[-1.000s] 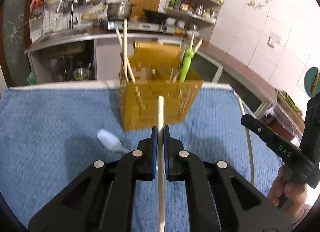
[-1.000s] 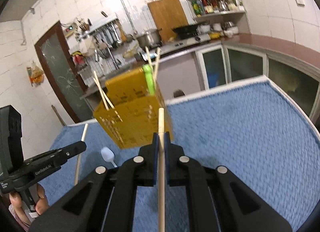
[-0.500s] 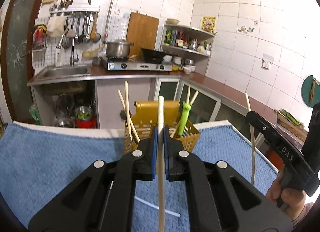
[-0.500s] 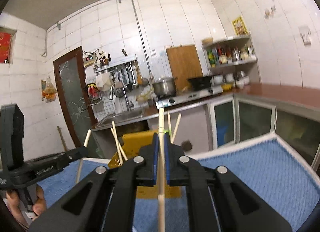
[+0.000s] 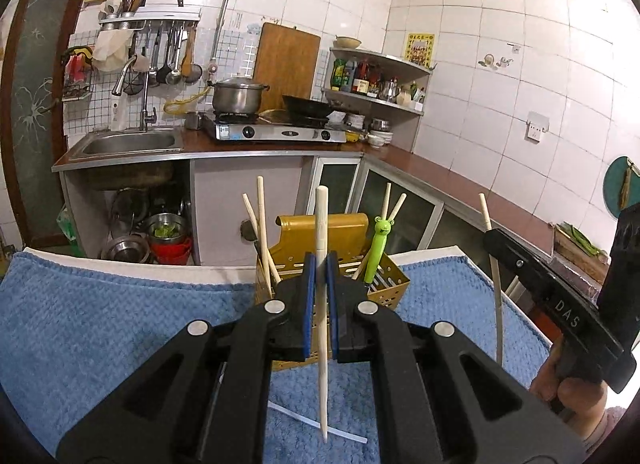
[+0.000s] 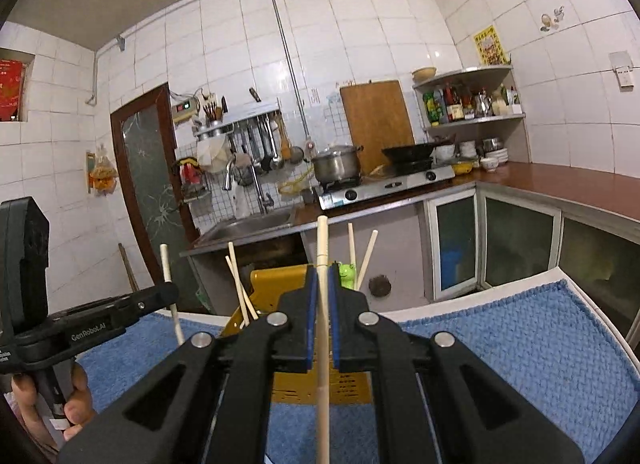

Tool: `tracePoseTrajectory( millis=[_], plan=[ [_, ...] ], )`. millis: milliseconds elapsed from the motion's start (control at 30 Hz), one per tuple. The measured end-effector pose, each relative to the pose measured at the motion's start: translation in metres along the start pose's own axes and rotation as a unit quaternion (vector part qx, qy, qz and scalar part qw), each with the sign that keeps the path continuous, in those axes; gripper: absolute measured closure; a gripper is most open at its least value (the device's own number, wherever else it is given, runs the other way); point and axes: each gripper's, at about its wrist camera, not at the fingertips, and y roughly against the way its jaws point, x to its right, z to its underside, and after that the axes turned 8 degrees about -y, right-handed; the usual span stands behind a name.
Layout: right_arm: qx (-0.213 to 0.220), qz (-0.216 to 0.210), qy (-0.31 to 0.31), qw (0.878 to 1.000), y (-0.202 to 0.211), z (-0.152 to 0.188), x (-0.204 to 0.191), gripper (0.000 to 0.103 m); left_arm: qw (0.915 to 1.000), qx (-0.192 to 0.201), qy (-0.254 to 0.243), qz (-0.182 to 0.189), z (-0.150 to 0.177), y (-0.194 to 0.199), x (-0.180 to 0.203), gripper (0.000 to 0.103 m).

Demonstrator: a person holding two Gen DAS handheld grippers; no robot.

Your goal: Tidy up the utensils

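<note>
A yellow perforated utensil holder (image 5: 380, 288) stands on the blue towel (image 5: 100, 320), holding several pale chopsticks (image 5: 262, 224) and a green frog-topped utensil (image 5: 378, 248). My left gripper (image 5: 320, 268) is shut on one pale chopstick (image 5: 322, 224), held upright in front of the holder. My right gripper (image 6: 322, 276) is shut on another chopstick (image 6: 322, 240), upright before the holder (image 6: 276, 288). Each gripper shows in the other's view: the right one (image 5: 494, 238), the left one (image 6: 170, 292).
A thin white handle (image 5: 320, 422) lies on the towel under my left gripper. The table's white edge (image 5: 160, 266) runs behind the holder. Beyond are the counter with sink (image 5: 128, 142), stove (image 5: 280, 130) and corner shelf (image 5: 376, 100).
Both grippers have tilted up from looking down at the towel to looking level, each lifting its chopstick upright. The white spoon head has dropped out of view.
</note>
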Motion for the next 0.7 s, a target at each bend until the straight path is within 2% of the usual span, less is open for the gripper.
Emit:
tracePoseTrajectory(
  millis=[133, 267, 367, 467, 633, 700],
  plan=[
    [-0.041, -0.007, -0.019, 0.999, -0.014, -0.011, 0.0, 0.097, 0.9999, -0.007, -0.01, -0.01, -0.011, -0.002, -0.001, 0.098],
    [-0.048, 0.005, 0.003, 0.999, -0.025, -0.025, -0.005, 0.097, 0.9993, -0.013, -0.032, -0.016, -0.031, -0.001, 0.001, 0.098],
    [-0.075, 0.0, -0.02, 0.997, -0.041, -0.036, -0.003, 0.097, 0.999, -0.015, -0.038, -0.02, -0.045, -0.004, 0.001, 0.098],
    [-0.078, 0.002, -0.017, 0.997, -0.056, -0.048, -0.007, 0.097, 0.9988, 0.0, -0.039, -0.029, -0.065, -0.006, 0.0, 0.098],
    [0.0, -0.001, -0.03, 1.0, -0.065, -0.071, -0.005, 0.097, 0.9976, 0.034, -0.046, -0.039, -0.088, -0.007, 0.0, 0.098],
    [0.054, 0.003, -0.032, 0.998, -0.061, -0.076, -0.002, 0.097, 0.9966, 0.048, -0.05, -0.044, -0.093, -0.005, 0.001, 0.098]
  ],
)
